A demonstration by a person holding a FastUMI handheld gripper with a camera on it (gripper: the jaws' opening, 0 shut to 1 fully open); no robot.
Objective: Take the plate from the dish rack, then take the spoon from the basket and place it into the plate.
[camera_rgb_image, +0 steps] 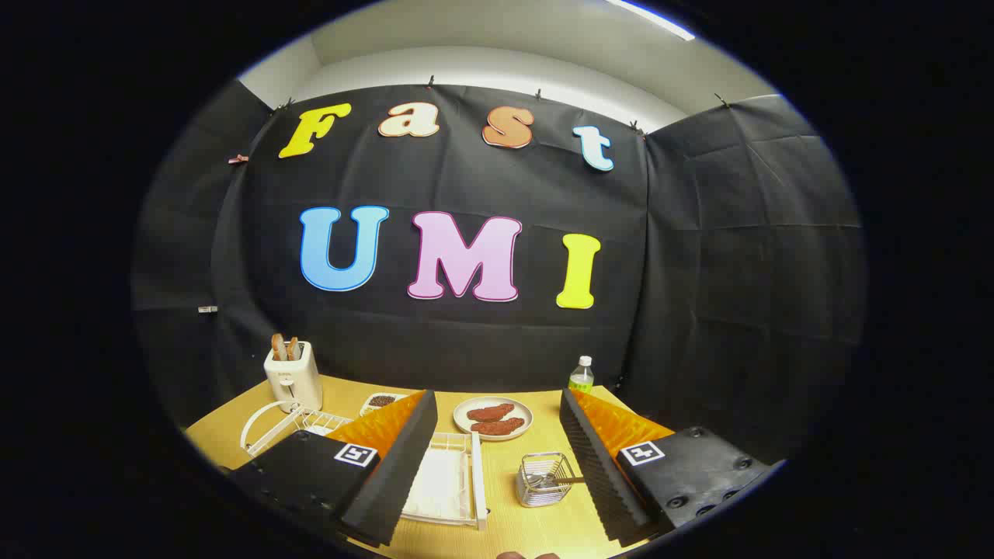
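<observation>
Wide-open tool (pixel 497 466) hovers over dish rack (pixel 443 481), basket (pixel 543 480), toaster (pixel 293 376) beyond.

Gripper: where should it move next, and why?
Probably a small dip forward and down toward the dish rack, because the plate has to come out first. The gripper is open with nothing between its fingers, and the rack lies low beside the left finger. The spoon can wait in its basket.

We see a wooden table (pixel 536 528) ringed by black cloth wall (pixel 738 256), white ceiling with a strip light (pixel 648 19) above.
</observation>
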